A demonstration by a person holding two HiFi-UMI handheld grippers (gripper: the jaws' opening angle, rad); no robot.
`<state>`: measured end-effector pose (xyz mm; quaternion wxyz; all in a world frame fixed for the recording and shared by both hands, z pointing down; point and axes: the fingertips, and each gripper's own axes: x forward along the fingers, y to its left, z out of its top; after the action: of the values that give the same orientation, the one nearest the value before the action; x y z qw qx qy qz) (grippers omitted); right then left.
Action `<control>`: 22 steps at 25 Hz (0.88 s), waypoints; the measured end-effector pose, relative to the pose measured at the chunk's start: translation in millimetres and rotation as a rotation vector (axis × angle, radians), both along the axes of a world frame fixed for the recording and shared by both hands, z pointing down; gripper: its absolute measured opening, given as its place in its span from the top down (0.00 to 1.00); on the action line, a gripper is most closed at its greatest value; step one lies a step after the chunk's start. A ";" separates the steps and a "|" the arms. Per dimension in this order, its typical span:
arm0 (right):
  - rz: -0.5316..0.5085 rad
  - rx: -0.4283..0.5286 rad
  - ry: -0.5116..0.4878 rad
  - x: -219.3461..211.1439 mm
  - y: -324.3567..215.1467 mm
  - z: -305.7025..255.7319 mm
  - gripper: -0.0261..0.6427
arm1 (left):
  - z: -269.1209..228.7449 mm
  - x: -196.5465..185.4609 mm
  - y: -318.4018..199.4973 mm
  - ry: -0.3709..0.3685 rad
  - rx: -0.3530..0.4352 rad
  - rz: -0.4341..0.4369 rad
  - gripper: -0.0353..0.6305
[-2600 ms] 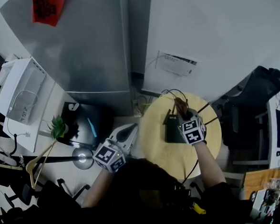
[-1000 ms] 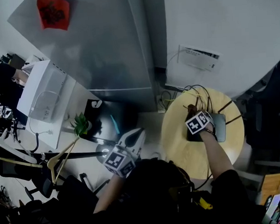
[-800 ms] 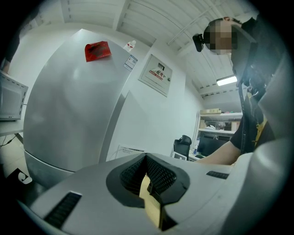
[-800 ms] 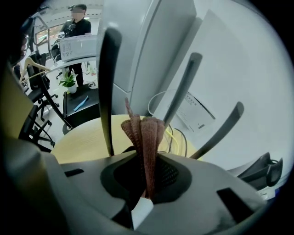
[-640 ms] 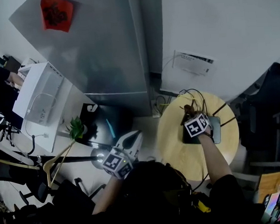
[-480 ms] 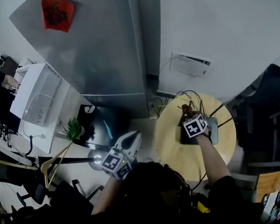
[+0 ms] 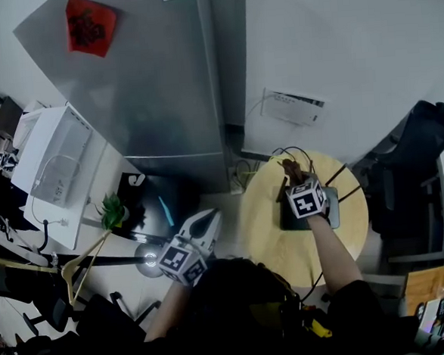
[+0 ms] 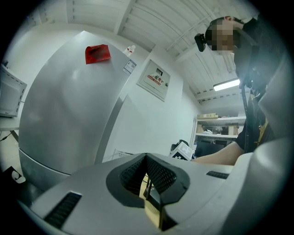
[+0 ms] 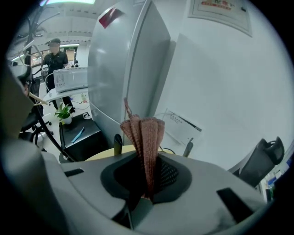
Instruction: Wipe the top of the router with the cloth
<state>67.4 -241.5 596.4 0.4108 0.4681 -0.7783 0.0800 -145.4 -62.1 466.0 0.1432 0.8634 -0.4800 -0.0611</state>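
Pinching ribbed pink cloth (image 9: 143, 137), right tool (image 9: 146, 186) sits over flat dark router (image 7: 329, 217); left tool (image 8: 148, 186) pressed together.

The pinkish ribbed cloth (image 9: 143, 137), folded upright in the right gripper (image 9: 146, 181), sits at the flat dark router's (image 7: 292, 221) far end.

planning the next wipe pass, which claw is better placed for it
Right. The right claw is shut on the cloth over the router; the left claw is shut, empty, away from the table.
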 end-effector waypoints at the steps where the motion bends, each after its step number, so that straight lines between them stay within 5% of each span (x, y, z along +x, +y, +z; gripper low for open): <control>1: 0.019 0.007 0.004 5.5 -0.1 2.2 0.87 | 0.3 -0.4 0.3 -0.002 -0.002 -0.001 0.95; 11: -0.019 0.211 -0.115 15.1 17.5 -60.3 0.86 | 2.8 13.9 -4.0 0.017 -0.014 0.027 0.95; 13: -0.011 0.184 -0.084 31.1 22.6 -52.0 0.87 | 4.1 22.1 -6.1 0.011 -0.015 0.056 0.95; 18: -0.012 -0.056 0.119 71.8 39.7 38.5 0.87 | 9.5 41.4 -7.1 -0.001 -0.044 0.099 0.95; 22: 0.007 -0.093 0.182 73.2 35.8 53.6 0.87 | 14.0 41.9 -6.0 -0.019 -0.071 0.098 0.95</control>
<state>140.6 -205.7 650.0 0.5010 0.4567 -0.7314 0.0747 -103.5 -68.2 480.1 0.1720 0.8808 -0.4401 -0.0289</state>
